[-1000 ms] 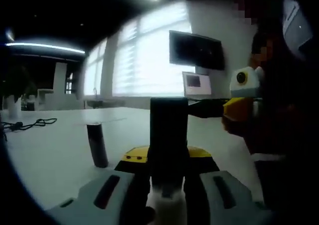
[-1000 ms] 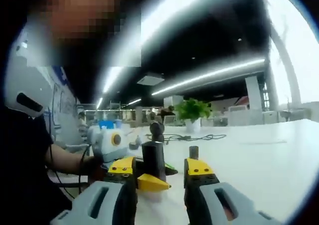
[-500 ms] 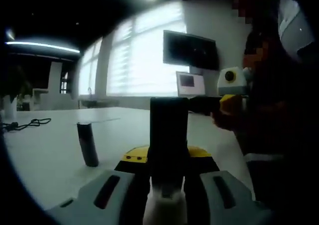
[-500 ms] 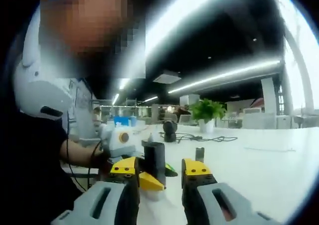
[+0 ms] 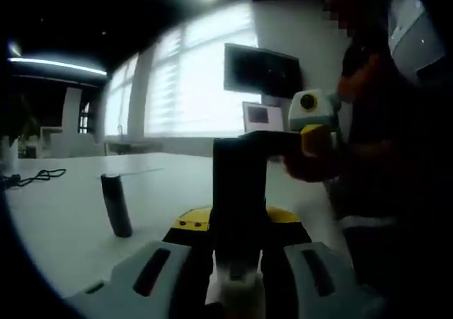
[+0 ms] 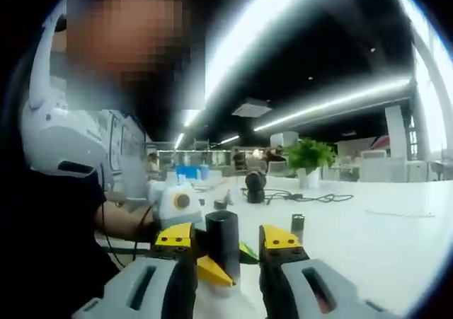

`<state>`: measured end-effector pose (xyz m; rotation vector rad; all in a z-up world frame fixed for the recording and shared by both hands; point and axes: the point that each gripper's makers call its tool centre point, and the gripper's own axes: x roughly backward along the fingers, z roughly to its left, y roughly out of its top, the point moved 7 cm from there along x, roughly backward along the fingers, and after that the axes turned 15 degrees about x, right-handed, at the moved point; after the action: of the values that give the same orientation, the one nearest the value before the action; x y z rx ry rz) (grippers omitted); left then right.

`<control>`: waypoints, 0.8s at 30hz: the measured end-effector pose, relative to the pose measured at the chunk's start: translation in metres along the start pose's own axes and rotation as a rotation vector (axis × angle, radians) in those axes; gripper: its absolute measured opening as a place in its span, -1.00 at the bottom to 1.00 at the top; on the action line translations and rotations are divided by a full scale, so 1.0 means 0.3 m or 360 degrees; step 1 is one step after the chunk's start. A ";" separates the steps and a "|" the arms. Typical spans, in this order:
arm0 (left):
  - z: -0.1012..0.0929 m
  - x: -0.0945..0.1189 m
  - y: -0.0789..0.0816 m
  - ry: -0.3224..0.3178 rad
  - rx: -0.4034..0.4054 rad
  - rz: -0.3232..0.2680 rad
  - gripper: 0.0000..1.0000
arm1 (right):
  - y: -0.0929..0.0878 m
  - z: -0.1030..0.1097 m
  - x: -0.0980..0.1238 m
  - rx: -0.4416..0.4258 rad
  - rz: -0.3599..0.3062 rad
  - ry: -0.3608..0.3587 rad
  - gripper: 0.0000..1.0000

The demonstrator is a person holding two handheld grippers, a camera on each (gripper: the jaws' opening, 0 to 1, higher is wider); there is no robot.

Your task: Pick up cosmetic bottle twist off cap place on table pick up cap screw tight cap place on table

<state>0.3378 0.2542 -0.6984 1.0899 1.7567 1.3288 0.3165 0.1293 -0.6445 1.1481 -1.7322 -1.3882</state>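
Between the left gripper's (image 5: pixel 239 223) jaws, a dark cosmetic bottle (image 5: pixel 239 192) stands pinched, its base hidden. Right gripper (image 6: pixel 225 242), jaws spread, flanks its cap; another dark cylinder (image 5: pixel 116 204) stands on the table (image 5: pixel 64 220).

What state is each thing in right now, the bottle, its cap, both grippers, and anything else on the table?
cosmetic bottle: upright, clamped between the left gripper's jaws, dark cap on.
left gripper: shut on the bottle.
right gripper: jaws either side of the bottle's cap, contact unclear.
dark tube: standing upright on the white table, untouched.
black cable: lying loose on the table.
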 end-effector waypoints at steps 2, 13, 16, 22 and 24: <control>-0.003 0.000 -0.001 -0.0001 0.0006 0.0005 -0.70 | -0.002 0.007 -0.011 0.0011 0.0006 0.0049 -0.45; -0.020 0.004 -0.002 -0.0058 0.0009 0.0019 -0.70 | 0.011 0.027 -0.083 0.0028 0.0031 0.0195 -0.39; -0.023 0.005 -0.002 -0.0045 0.0002 0.0017 -0.70 | 0.013 0.031 -0.099 0.0021 0.0040 0.0142 -0.39; -0.026 0.006 -0.003 -0.0070 0.0014 0.0023 -0.70 | -0.014 0.045 -0.133 0.0014 0.0037 0.0164 -0.41; -0.026 0.006 -0.003 -0.0072 0.0013 0.0023 -0.70 | -0.013 0.037 -0.140 -0.0007 0.0023 0.0149 -0.45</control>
<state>0.3299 0.2525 -0.6973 1.1303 1.7257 1.2968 0.3253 0.1717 -0.6491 1.1770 -1.6675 -1.3082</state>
